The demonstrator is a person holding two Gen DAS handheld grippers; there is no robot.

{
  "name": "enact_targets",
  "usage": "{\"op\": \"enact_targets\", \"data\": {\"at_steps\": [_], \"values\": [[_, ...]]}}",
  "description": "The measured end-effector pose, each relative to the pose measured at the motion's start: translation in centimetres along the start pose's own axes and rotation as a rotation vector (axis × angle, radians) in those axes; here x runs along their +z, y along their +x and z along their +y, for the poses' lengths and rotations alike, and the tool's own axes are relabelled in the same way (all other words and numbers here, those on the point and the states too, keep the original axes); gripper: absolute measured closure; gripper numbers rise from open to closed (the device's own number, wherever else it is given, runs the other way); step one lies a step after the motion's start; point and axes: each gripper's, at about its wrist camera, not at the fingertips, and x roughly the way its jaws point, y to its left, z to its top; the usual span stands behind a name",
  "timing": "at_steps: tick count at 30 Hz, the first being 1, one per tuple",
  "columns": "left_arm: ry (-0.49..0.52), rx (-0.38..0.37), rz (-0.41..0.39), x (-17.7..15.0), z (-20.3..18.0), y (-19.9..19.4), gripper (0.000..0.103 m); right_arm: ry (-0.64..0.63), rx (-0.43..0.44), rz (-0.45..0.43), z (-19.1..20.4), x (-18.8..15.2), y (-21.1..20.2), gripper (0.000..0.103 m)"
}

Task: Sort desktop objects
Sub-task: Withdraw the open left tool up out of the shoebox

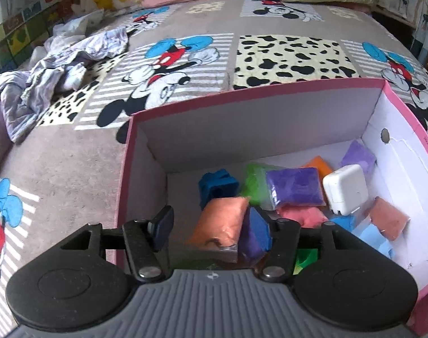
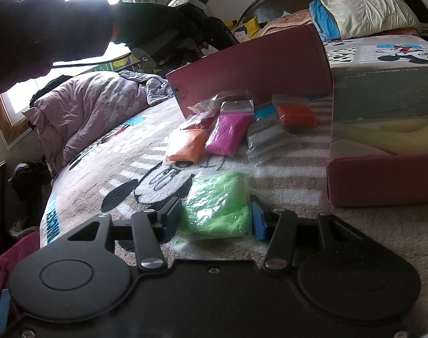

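In the left wrist view my left gripper [image 1: 211, 229] hangs open over the near end of the pink box [image 1: 242, 90]. Inside lie several clay bags, among them an orange bag [image 1: 222, 225] and a purple bag [image 1: 295, 187], plus a blue block [image 1: 216, 187] and a white charger [image 1: 346, 193]. The orange bag lies between the jaws, apart from the left pad. In the right wrist view my right gripper [image 2: 215, 217] has its pads on both sides of a green clay bag [image 2: 218, 205] on the bed. Beyond lie orange [image 2: 185, 145], magenta [image 2: 228, 133], grey [image 2: 267, 138] and red [image 2: 297, 114] bags.
The pink box [image 2: 250, 64] stands behind the loose bags in the right wrist view. A second pink box [image 2: 383, 180] with a printed lid stands at the right. A crumpled lilac quilt [image 2: 92, 107] lies left, and pillows [image 2: 366, 5] lie at the headboard. The person's dark-sleeved arm [image 2: 44, 42] reaches over the box.
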Motion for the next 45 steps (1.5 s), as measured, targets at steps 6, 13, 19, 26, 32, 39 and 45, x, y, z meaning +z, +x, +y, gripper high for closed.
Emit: {"op": "enact_targets", "data": {"at_steps": [6,13,19,26,32,39,45], "values": [[0.054,0.041,-0.038,-0.5,-0.1,-1.3,0.045,-0.001,-0.001,0.0,0.0,0.0,0.0,0.054],[0.07,0.037,-0.08,-1.2,0.0,-3.2,0.045,0.002,0.002,-0.001,-0.1,0.0,0.0,0.054],[0.091,0.019,-0.115,-2.0,0.2,-5.3,0.045,0.003,0.002,0.0,-0.2,0.0,0.0,0.054],[0.115,-0.01,-0.162,-3.3,0.5,-8.1,0.045,0.005,0.004,0.0,-0.3,0.0,0.1,0.054],[0.108,-0.069,-0.216,-5.4,1.2,-11.1,0.045,-0.001,0.0,0.002,-0.1,0.0,0.1,0.054],[0.06,-0.153,-0.27,-9.6,3.5,-14.1,0.045,-0.011,-0.008,0.005,0.0,0.0,0.1,0.054],[0.033,-0.183,-0.316,-14.5,5.5,-16.2,0.044,-0.028,-0.021,0.009,0.2,0.1,0.1,0.054]]}}
